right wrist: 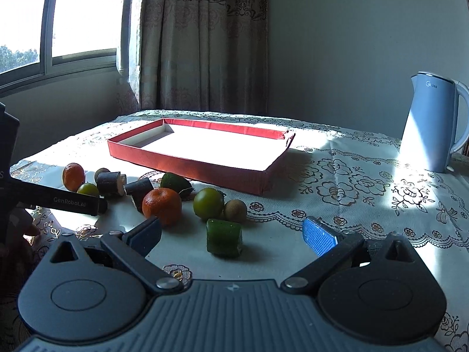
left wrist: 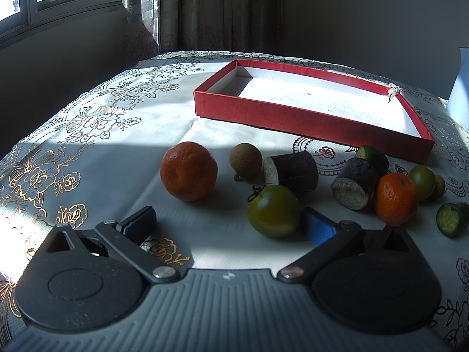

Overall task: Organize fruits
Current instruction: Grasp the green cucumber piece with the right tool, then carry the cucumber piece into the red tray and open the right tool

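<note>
An empty red box point(left wrist: 307, 117) point(right wrist: 187, 161) with a white floor lies on the flowered tablecloth behind a row of fruit. In the left wrist view my left gripper point(left wrist: 228, 224) is open; a green tomato point(left wrist: 272, 209) sits just inside its right pad, and an orange point(left wrist: 189, 170), a brown round fruit point(left wrist: 244, 157) and two dark cut cylinders point(left wrist: 293, 170) point(left wrist: 354, 183) lie beyond. In the right wrist view my right gripper point(right wrist: 234, 233) is open around a green cut chunk point(right wrist: 224, 237), with an orange point(right wrist: 161, 205) by its left finger. A green tomato point(right wrist: 208, 204) and brown fruit point(right wrist: 235, 209) lie behind.
A pale blue kettle point(right wrist: 431, 123) stands at the table's far right corner. The other gripper's black body point(right wrist: 58, 201) reaches in from the left of the right wrist view. Curtains and a window back the table; tablecloth point(right wrist: 351, 190) lies bare right of the fruit.
</note>
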Available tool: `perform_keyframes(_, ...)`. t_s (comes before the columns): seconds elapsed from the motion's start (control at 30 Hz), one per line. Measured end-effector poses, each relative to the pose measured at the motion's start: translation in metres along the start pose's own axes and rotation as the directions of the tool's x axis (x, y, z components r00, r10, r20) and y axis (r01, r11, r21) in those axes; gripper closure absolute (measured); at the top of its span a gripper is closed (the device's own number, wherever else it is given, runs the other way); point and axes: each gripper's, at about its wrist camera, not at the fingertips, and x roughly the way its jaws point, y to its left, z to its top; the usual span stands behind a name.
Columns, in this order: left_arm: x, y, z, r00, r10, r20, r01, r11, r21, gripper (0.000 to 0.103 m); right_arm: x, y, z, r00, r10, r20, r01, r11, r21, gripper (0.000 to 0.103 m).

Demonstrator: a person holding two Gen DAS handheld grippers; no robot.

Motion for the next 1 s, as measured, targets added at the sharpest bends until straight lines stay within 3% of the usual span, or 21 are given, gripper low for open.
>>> perform_keyframes(0.07,0.0,0.0,0.0,1.0,0.0,0.0,0.0,1.0,0.0,0.0,0.0,0.001,0.001,1.0,0.017,-0.003,-0.017,1.0,-0.01,0.005)
perform_keyframes(0.2,0.0,0.0,0.0,1.0,0.0,0.0,0.0,1.0,0.0,0.0,0.013,0.002,0.006,0.998,0.031,-0.06,-0.03,0.999,0.017,0.049)
perform_keyframes(0.4,0.0,0.0,0.0,1.0,0.0,0.0,0.0,1.0,0.0,0.0,0.032,0.009,0.005,0.993,-0.015,-0.12,0.016,1.0,0.014,0.05)
perform_keyframes(0.53,0.0,0.0,0.0,1.0,0.0,0.0,0.0,1.0,0.0,0.0,0.043,0.007,0.005,0.987,-0.045,-0.154,0.051,0.998,0.032,0.065)
perform_keyframes(0.7,0.0,0.0,0.0,1.0,0.0,0.0,0.0,1.0,0.0,0.0,0.046,0.006,0.002,0.987,-0.017,-0.16,0.026,0.998,0.051,0.075)
perform_keyframes(0.8,0.0,0.0,0.0,1.0,0.0,0.0,0.0,1.0,0.0,0.0,0.039,0.005,0.008,0.993,0.004,-0.12,0.003,0.998,0.062,0.076)
perform_keyframes(1.0,0.0,0.0,0.0,1.0,0.0,0.0,0.0,1.0,0.0,0.0,0.033,0.0,0.059,0.999,-0.008,0.038,0.007,0.999,0.036,0.076)
